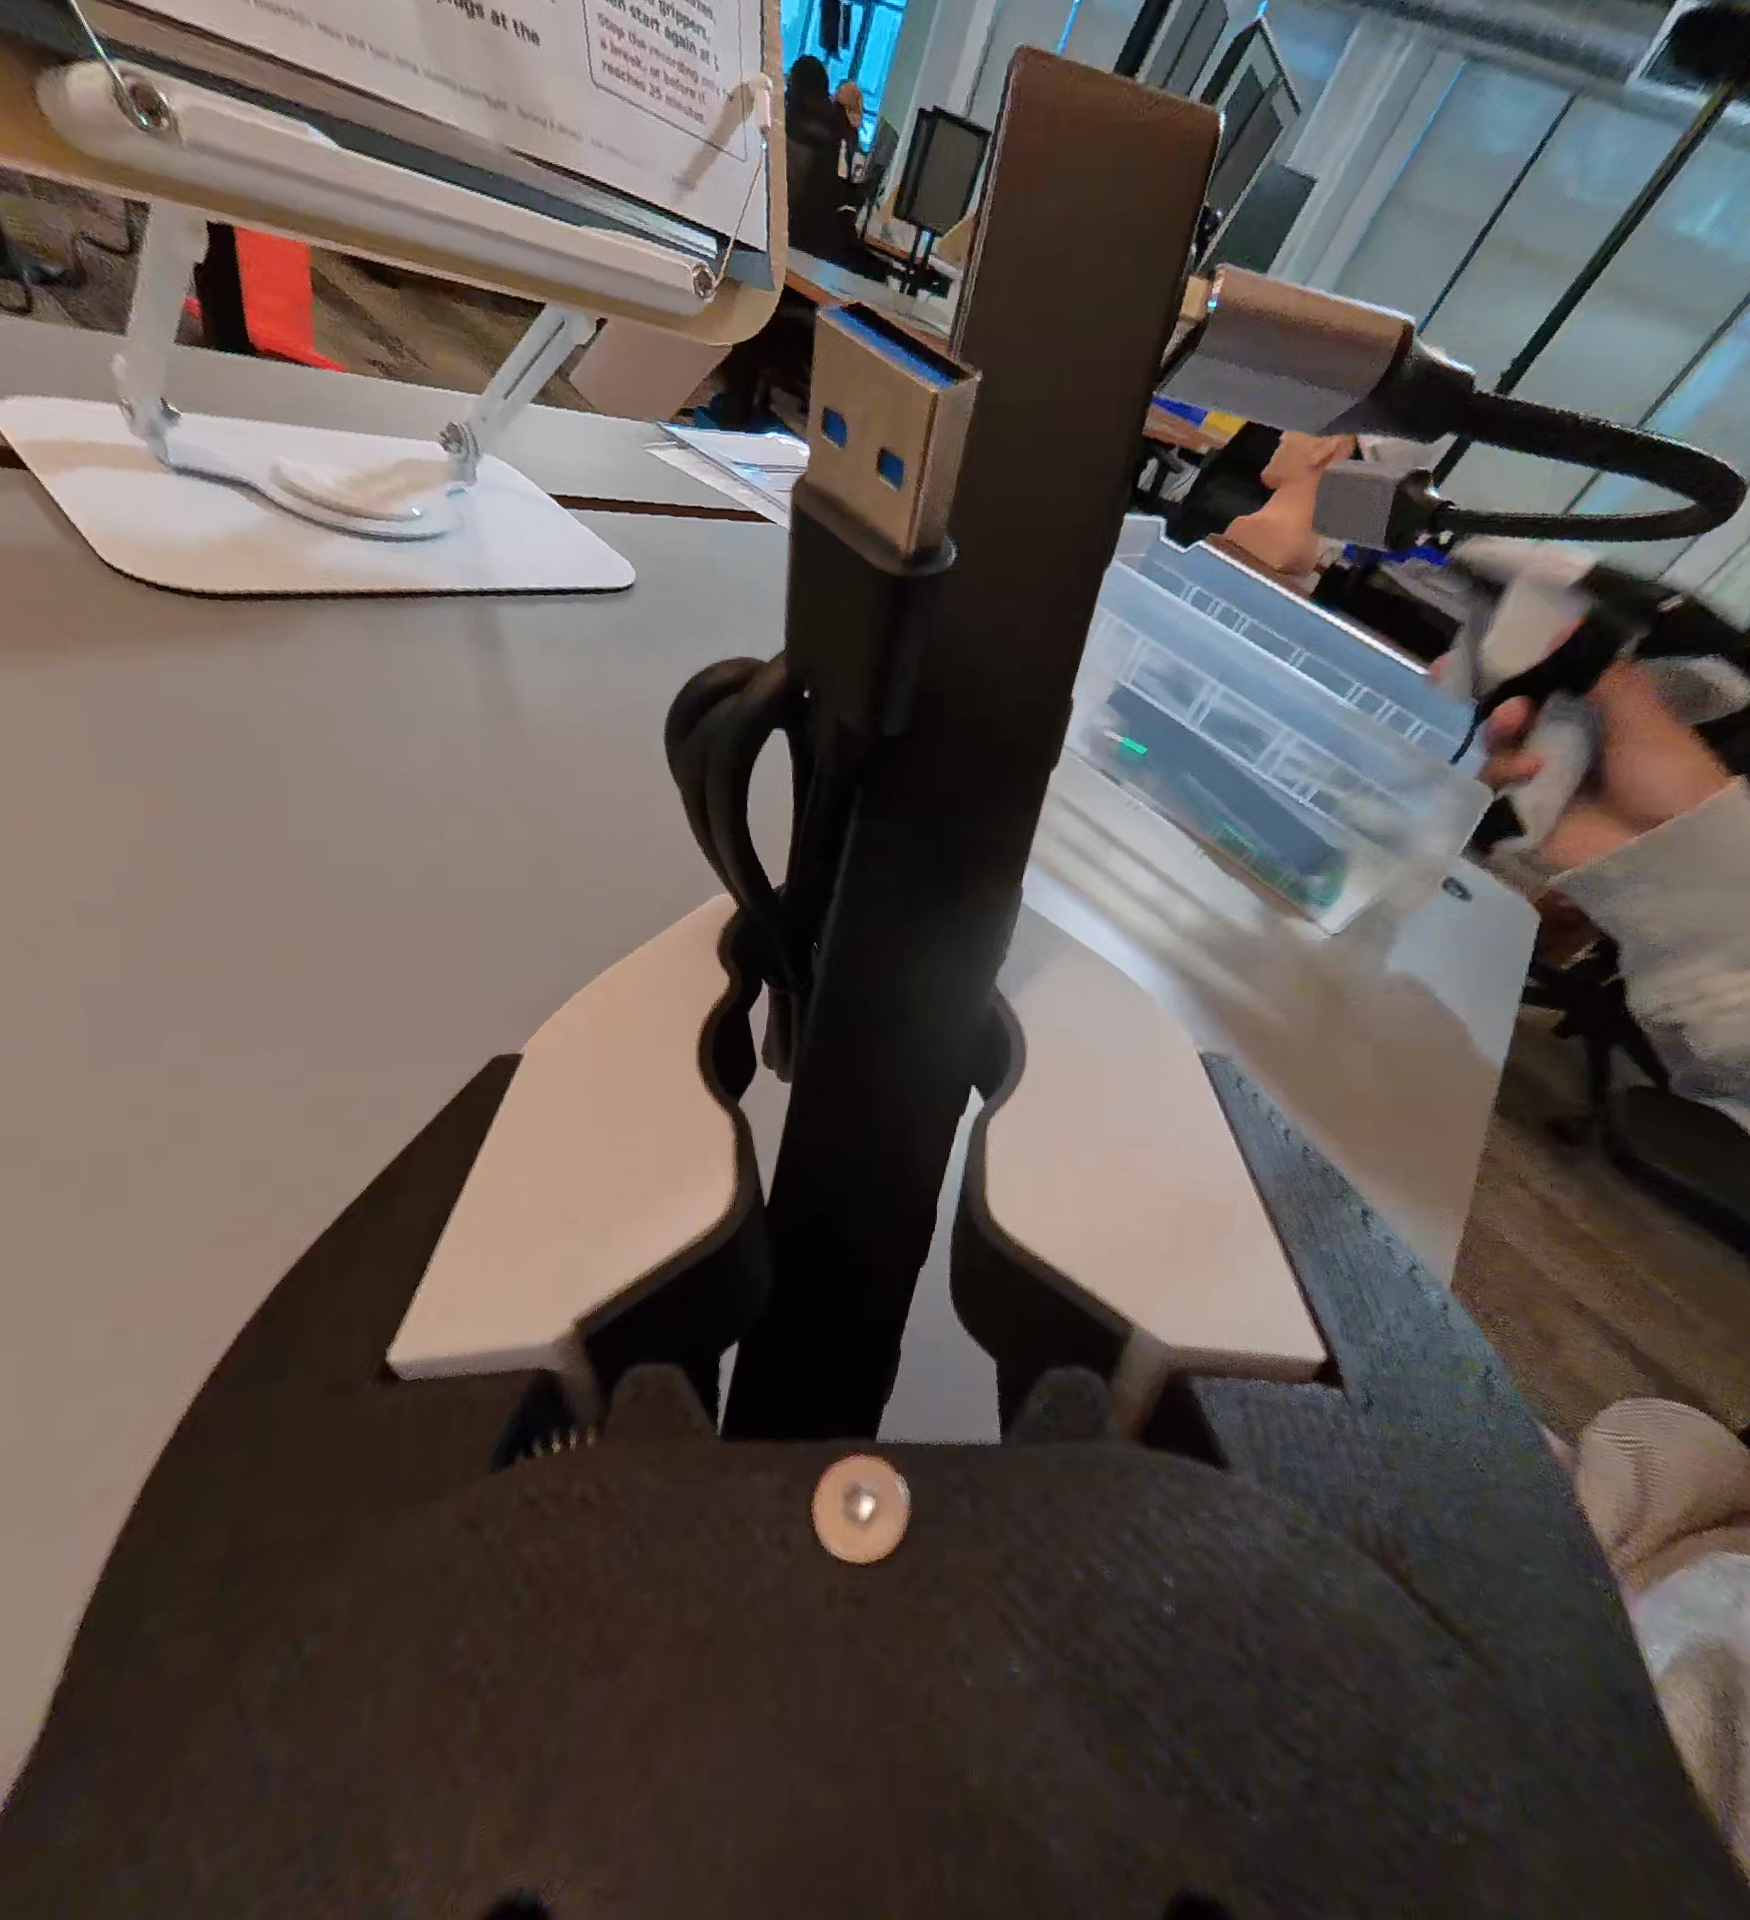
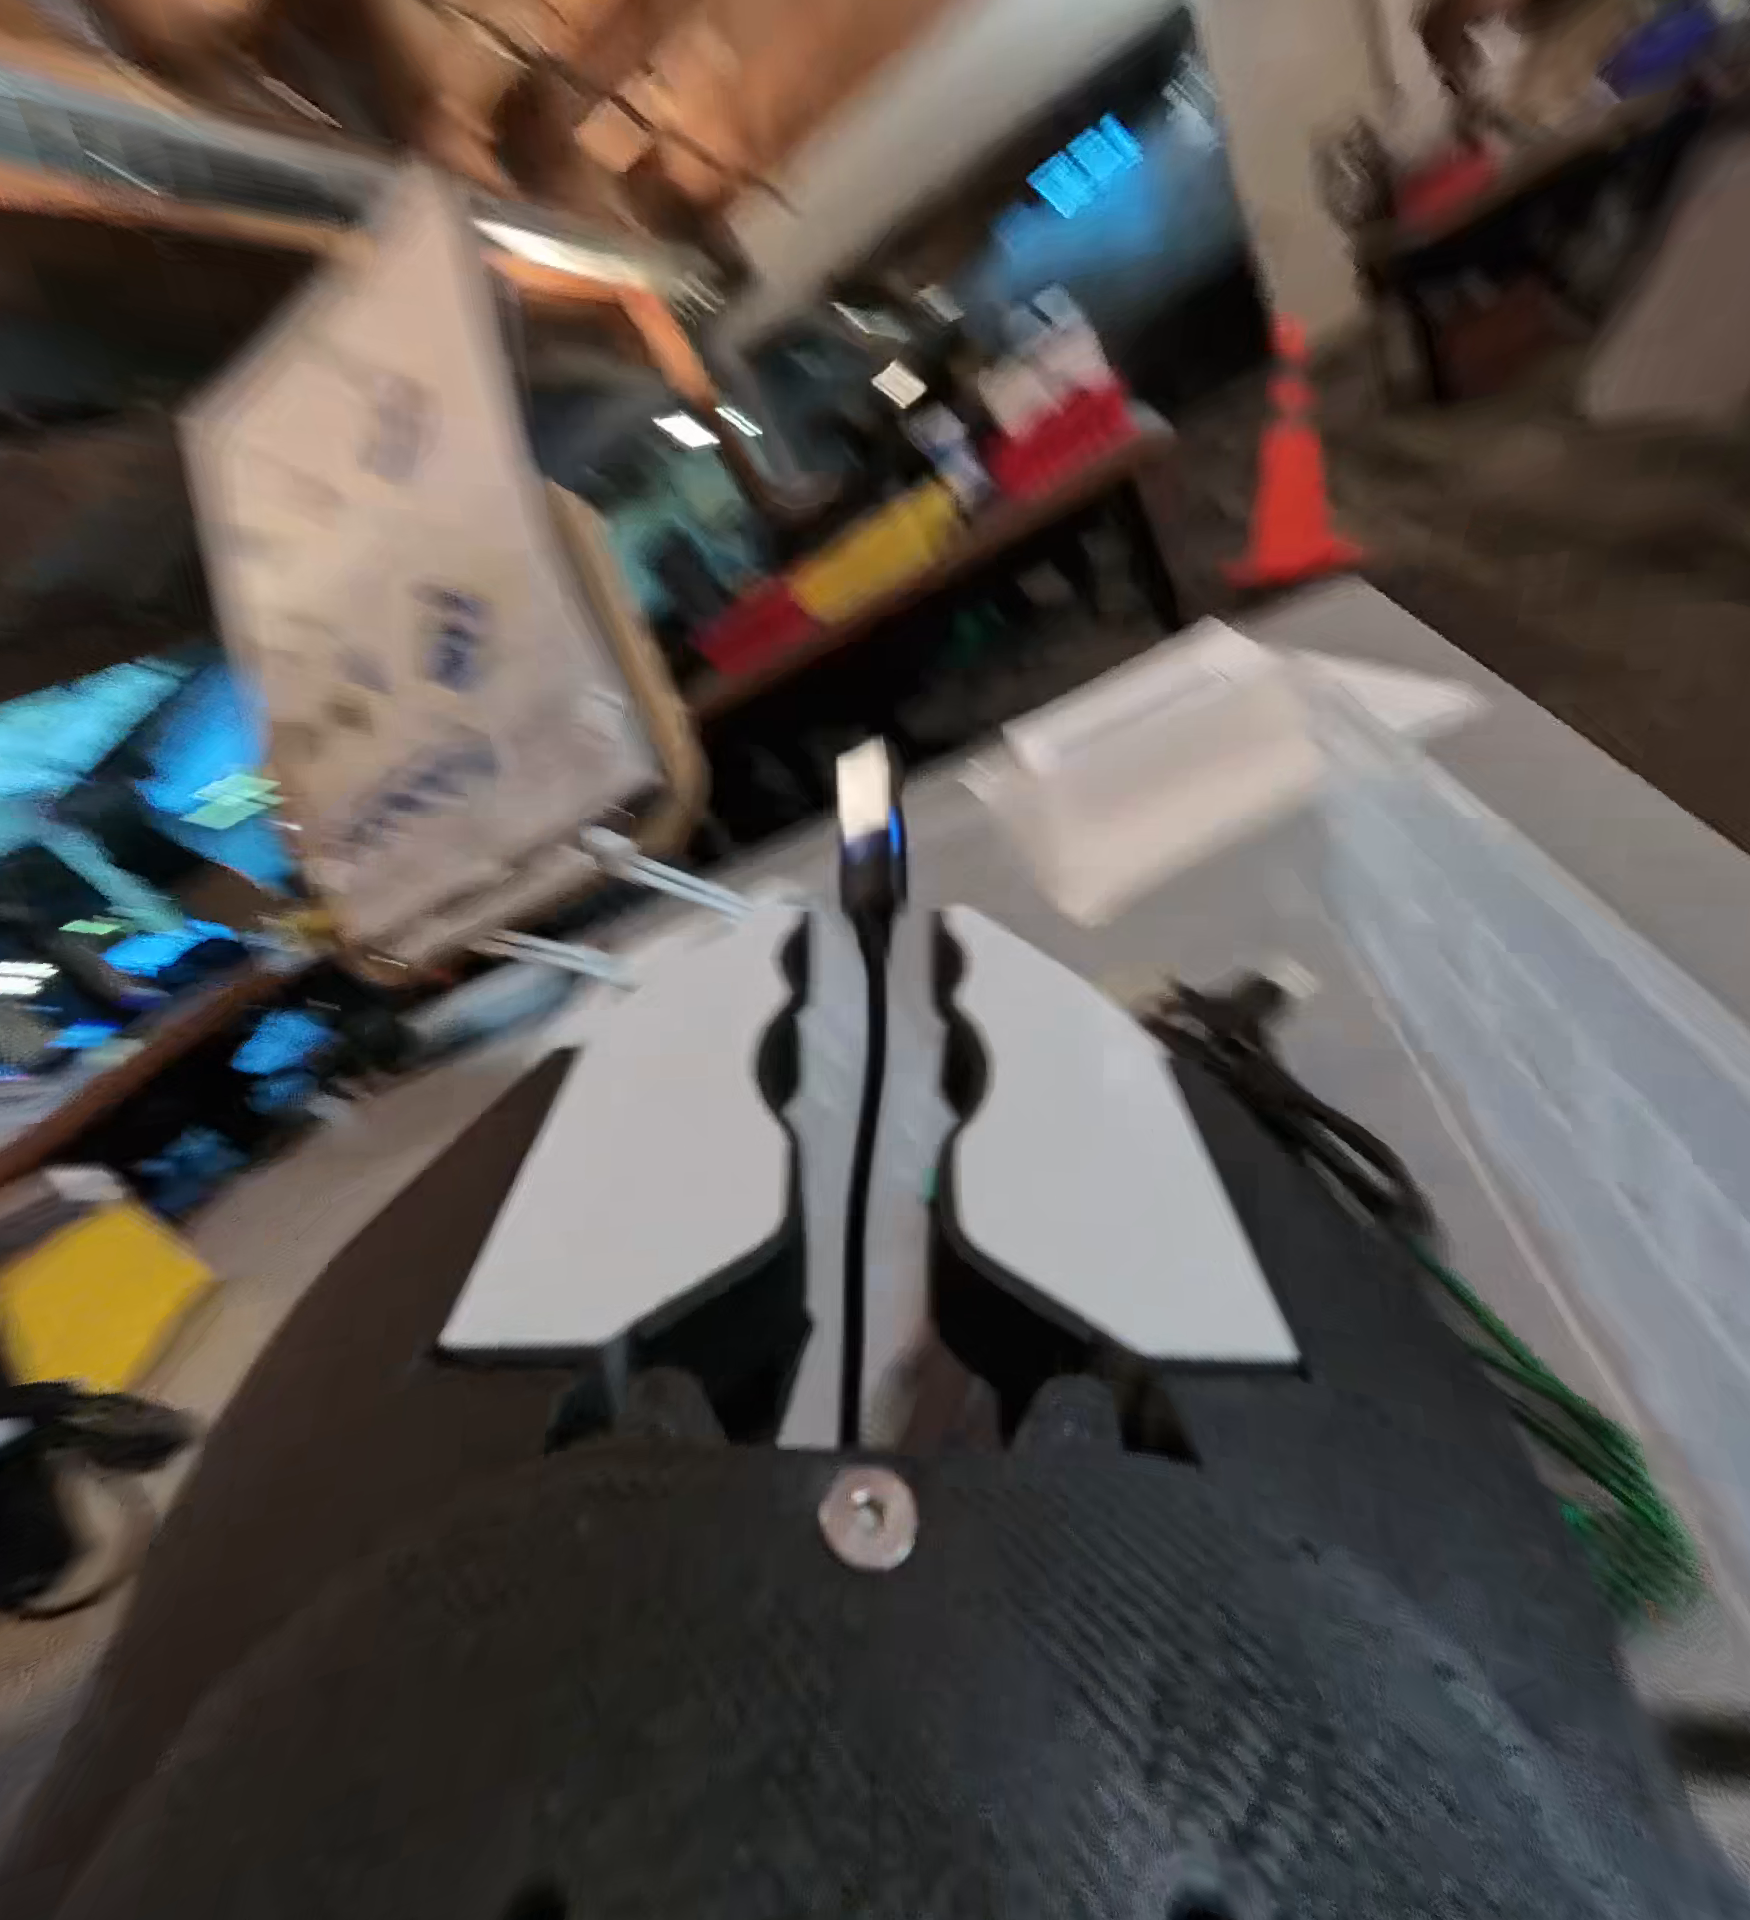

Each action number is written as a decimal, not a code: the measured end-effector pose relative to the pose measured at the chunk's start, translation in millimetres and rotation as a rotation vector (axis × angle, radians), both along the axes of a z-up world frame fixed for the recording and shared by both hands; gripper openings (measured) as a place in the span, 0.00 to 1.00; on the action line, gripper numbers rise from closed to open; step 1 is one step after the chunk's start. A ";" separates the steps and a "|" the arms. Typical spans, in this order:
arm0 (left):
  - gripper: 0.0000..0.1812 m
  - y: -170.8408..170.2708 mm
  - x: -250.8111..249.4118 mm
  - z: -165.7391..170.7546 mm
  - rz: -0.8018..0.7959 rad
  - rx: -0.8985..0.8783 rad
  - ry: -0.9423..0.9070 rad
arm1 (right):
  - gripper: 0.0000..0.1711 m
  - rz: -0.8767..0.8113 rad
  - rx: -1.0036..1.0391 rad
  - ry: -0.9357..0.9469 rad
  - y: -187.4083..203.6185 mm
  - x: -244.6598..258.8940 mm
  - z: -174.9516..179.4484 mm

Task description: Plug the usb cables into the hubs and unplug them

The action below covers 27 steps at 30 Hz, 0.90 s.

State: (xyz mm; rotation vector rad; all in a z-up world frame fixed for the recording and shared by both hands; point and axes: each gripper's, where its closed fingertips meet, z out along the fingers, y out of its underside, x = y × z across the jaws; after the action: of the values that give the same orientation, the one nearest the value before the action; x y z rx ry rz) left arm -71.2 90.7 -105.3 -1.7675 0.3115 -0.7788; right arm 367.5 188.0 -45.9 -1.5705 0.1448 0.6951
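We are looking along the left tongs (image 1: 855, 1049) in the left wrist view. They are squeezing a long black hub (image 1: 996, 623) between their white pads, and the hub is standing up tall, leaning a bit to the right. A black usb plug (image 1: 886, 457) w/ a silver end and blue inside is lying flat against the hub's left face, tip pointing up. Its thin black cord (image 1: 736, 821) is hanging in loops just left of the hub, down by the left pad. Right of the hub's top, a grey plug (image 1: 1286, 348) is touching or nearly touching the hub's edge; we can't tell if it's pushed in. Its black braided cord (image 1: 1619, 468) is bending round to the right tongs (image 1: 1577, 665), blurry, held by a hand (image 1: 1619, 748) in a grey sleeve. Behind the hub, to its right, a clear plastic box (image 1: 1297, 748) is sitting on the grey tabletop (image 1: 279, 831). Left of the hub, far back, a white stand (image 1: 310, 509) is holding up a board w/ paper.

The right wrist view is very blurry. The right tongs (image 2: 866, 935) are set narrow, w/ a thin black cord (image 2: 866, 1143) running up the gap and a small silver plug (image 2: 869, 821) sticking out past the tips. We can't tell if the pads are really pinching it. Right of the tongs, black and green wires (image 2: 1370, 1174) are lying on the tabletop.
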 end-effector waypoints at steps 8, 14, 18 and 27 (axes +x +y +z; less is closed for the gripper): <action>0.22 -3.3 11.1 -7.5 -0.040 -0.033 -0.001 | 0.41 -0.206 -0.063 -0.420 0.3 32.0 -4.5; 0.22 -8.3 26.2 -17.3 -0.079 -0.061 0.045 | 0.28 0.118 0.201 -0.538 -41.6 -95.3 49.8; 0.22 -12.5 33.9 -19.6 -0.094 -0.022 0.154 | 0.24 0.524 0.271 -0.502 -96.1 -214.6 43.3; 0.22 -21.4 50.9 -34.5 -0.100 0.168 0.642 | 0.35 0.971 -0.042 -0.146 -156.3 -317.2 -22.9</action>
State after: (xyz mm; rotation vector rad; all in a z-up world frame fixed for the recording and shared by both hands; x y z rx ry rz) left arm -20.2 69.3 -139.7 -1.8117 0.8700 -0.2196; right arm 50.2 31.7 -68.7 -1.6878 -0.7649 1.3115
